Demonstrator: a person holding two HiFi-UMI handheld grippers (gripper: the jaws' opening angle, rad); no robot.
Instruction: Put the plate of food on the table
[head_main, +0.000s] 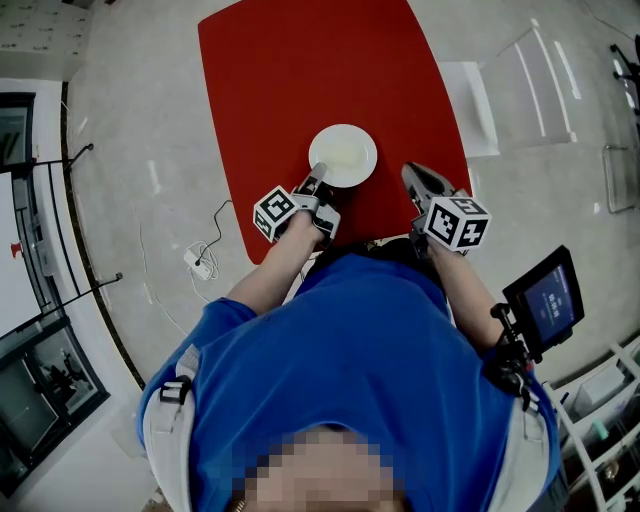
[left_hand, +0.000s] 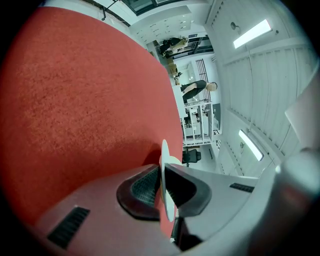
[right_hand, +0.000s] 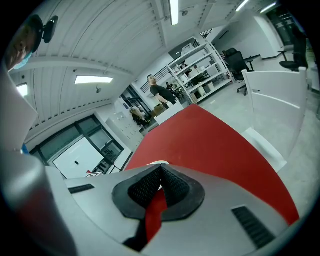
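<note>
A round white plate (head_main: 345, 153) with a pale centre sits low over the near end of the red table (head_main: 300, 70). My left gripper (head_main: 318, 178) is shut on the plate's near-left rim. In the left gripper view the plate (left_hand: 164, 155) shows edge-on, pinched between the dark pads (left_hand: 145, 186) of my left gripper (left_hand: 161, 170). My right gripper (head_main: 408, 172) hovers over the table's near right edge, a little right of the plate and apart from it. In the right gripper view that gripper (right_hand: 161, 169) is shut with nothing in it, and a sliver of the plate (right_hand: 156, 163) shows past the tips.
A white seat (head_main: 472, 105) stands by the table's right side, with a white bench (head_main: 545, 80) beyond it. A cable and plug block (head_main: 200, 262) lie on the floor at the left. A small screen (head_main: 548, 298) hangs at my right. People (left_hand: 196, 89) stand far off.
</note>
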